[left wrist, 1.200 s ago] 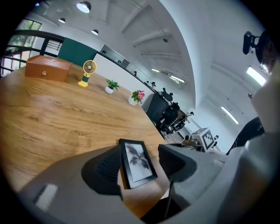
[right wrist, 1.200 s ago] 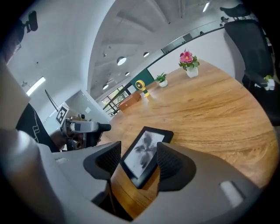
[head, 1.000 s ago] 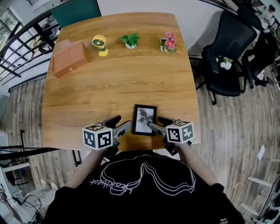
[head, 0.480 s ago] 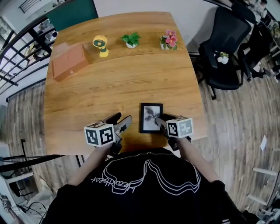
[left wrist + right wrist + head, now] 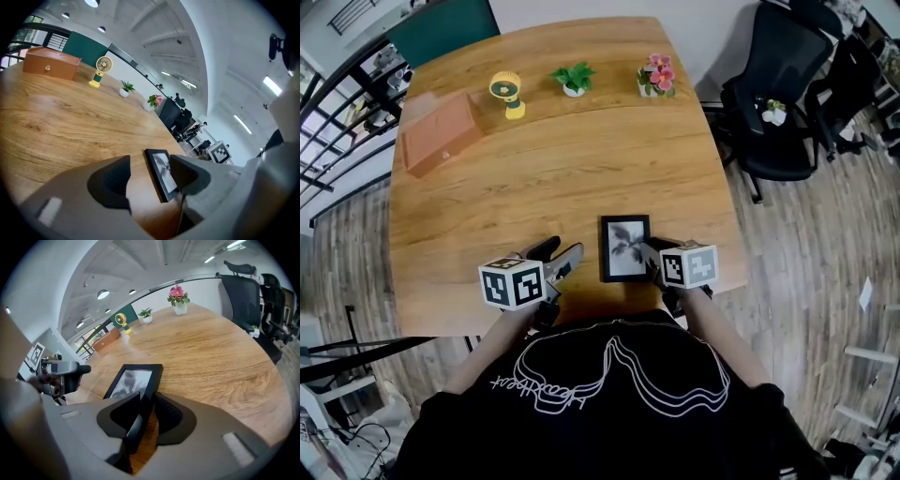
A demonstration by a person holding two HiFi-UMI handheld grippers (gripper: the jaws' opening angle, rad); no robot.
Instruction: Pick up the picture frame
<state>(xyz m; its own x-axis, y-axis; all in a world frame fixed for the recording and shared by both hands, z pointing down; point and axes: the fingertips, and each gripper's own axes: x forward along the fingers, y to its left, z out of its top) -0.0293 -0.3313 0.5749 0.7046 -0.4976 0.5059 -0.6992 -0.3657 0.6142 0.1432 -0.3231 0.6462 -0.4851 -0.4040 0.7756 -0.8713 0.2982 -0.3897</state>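
The picture frame (image 5: 624, 247) lies close to the near edge of the desk (image 5: 553, 159), toward its right corner. The right hand-held gripper (image 5: 144, 411) pinches the frame's right border between its jaws. The left hand-held gripper (image 5: 149, 180) sits just left of the frame, jaws spread with only bare wood between them. A wooden box (image 5: 439, 136), yellow fan (image 5: 507, 94), green plant (image 5: 572, 79) and pink flowers (image 5: 654, 75) line the far edge.

Along the far edge of your tabletop (image 5: 534, 178) you have a yellow desk fan (image 5: 506, 92), a small green plant (image 5: 573, 79) and a pot of pink flowers (image 5: 654, 77) in a row. A brown wooden box (image 5: 441, 134) lies near the far left corner. Black office chairs (image 5: 778, 94) stand off your right edge.
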